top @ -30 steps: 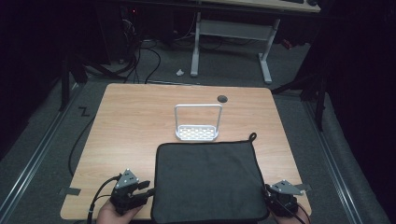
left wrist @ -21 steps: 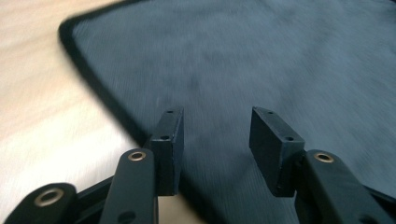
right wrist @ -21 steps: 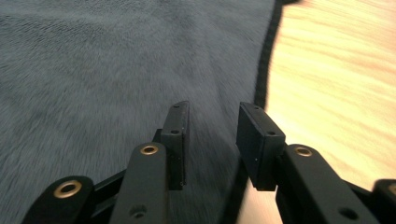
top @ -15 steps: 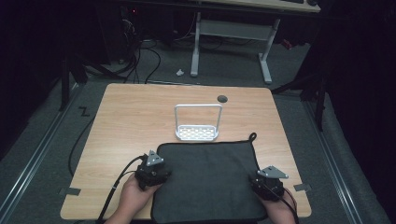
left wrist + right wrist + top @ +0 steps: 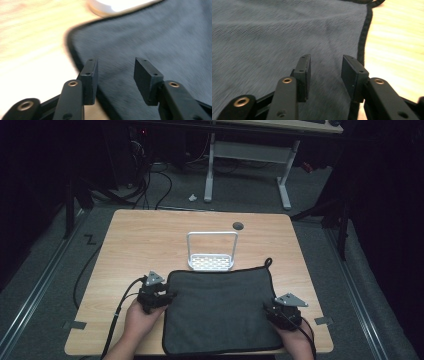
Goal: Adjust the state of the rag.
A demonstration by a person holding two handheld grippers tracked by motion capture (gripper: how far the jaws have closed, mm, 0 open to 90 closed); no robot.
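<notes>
Cloth: the dark grey cloth [image 5: 220, 312] lay flat on the near half of the desk [image 5: 140, 240], its front hem at the desk's near edge.
Left claw: my left claw [image 5: 167, 296] sat at the cloth's left hem; its jaws had just been opening and stood apart, with nothing pinched.
Right claw: my right claw [image 5: 270, 312] sat at the cloth's right hem; its jaws had also just been opening, and no fabric was caught.
High view alone: a white wire stand [image 5: 212, 252] stood just behind the cloth's far hem, a hanging loop [image 5: 268, 262] showed at the far right corner, and a round hole [image 5: 238, 226] sat farther back.
Left gripper view: my left claw [image 5: 115, 72] straddled the black piped hem.
Right gripper view: my right claw [image 5: 325, 72] hovered over the weave, bare wood to its right.
Open room: bare wood lay left, right and behind.
Writing: I could read none.
</notes>
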